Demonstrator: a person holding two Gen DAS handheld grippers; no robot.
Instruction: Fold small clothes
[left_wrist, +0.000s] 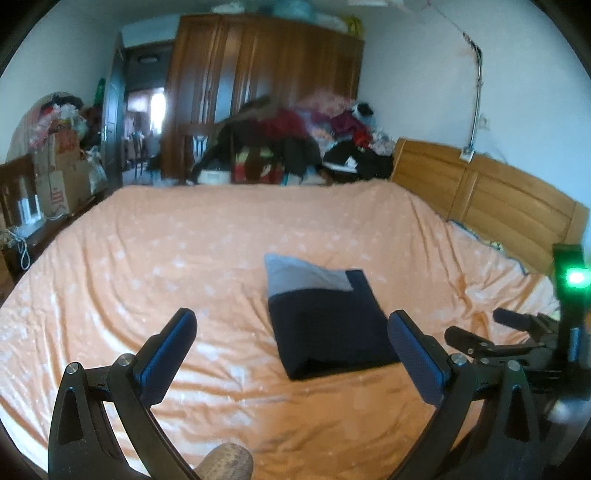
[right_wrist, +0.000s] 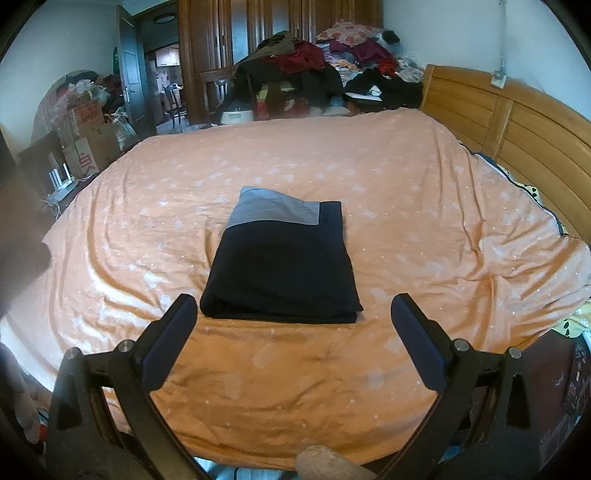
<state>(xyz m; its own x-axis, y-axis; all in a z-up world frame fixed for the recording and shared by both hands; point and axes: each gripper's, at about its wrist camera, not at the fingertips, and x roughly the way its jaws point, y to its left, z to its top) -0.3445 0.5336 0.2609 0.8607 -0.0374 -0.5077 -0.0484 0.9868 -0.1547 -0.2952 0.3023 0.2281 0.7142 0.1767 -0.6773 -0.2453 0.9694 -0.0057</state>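
Folded garment (right_wrist: 282, 266) lies flat on the orange bedspread (right_wrist: 406, 192), roughly mid-bed, nothing touching it. It's a compact rectangle: dark navy over most of it, a grey panel (right_wrist: 273, 208) showing at the far end, thick folded edge facing the cameras. Left gripper (left_wrist: 291, 354) has its jaws spread wide, nothing between them; it hovers above the bedspread with the garment seen through the gap, nearer its right-hand finger (left_wrist: 417, 358), which overlaps the garment's near corner in the left wrist view — can't tell if there's contact, looks like it's in front rather than on it. Right gripper (right_wrist: 293, 339) also stands wide apart and empty, centred just short of the garment's near edge, fingertips either side of it and clear of the cloth. In the left wrist view the right gripper's body (left_wrist: 517, 339) shows at the right edge with a green light (left_wrist: 576, 277) lit on it. Bedspread is creased, worst on the right side toward the wooden headboard (right_wrist: 517, 122). Beyond the far edge of the bed: a heap of clothes (right_wrist: 325, 66) in front of a wooden wardrobe (left_wrist: 266, 74), cardboard boxes (right_wrist: 88, 147) to the left, an open doorway (right_wrist: 166, 74) behind. A fingertip (right_wrist: 321, 461) shows at the bottom edge of the right wrist view.
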